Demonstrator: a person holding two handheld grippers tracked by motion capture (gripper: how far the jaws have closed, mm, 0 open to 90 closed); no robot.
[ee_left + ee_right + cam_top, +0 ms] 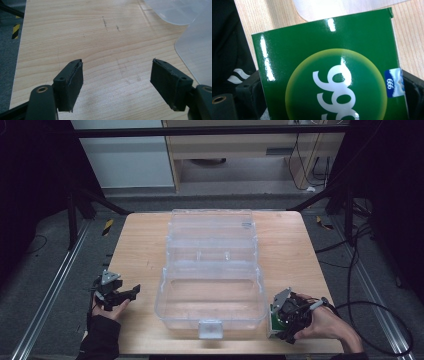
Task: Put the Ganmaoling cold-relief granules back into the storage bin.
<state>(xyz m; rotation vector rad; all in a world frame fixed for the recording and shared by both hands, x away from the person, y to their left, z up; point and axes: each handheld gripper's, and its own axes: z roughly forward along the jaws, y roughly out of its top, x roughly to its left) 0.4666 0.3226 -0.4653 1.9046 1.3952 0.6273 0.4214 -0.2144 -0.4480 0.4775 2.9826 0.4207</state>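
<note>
Table (145, 245): bare wood runs along its left side, from 7 to 11 o'clock of the bin (212, 275). A narrower bare strip lies on the right, 1 to 4 o'clock. The bin is a clear plastic case with its lid swung open toward 12, taking up the middle of the table and nearly reaching the far edge. Its latch tab sits close to the near edge at 6.

My left gripper (131, 292) sits at the near left edge, at 8 o'clock of the bin, with open wood between them. Its jaws are spread wide with nothing between them; bare wood shows in the gap in the left gripper view (117, 82). The bin's clear wall shows there at 2 to 3 o'clock (197, 50).

My right gripper (280, 327) is at the near right corner, 4 o'clock of the bin and just beside its wall. The box (273, 324), green and glossy, stands between its jaws. In the right gripper view the box (332, 75) spans jaw to jaw, and both sides look to be touching it. I read that as pinching the box.

The box's lower part is cut off in the right gripper view, and its print is only partly readable. From above, my hand and the gripper body cover most of the box. The right jaw's pad is barely visible.
</note>
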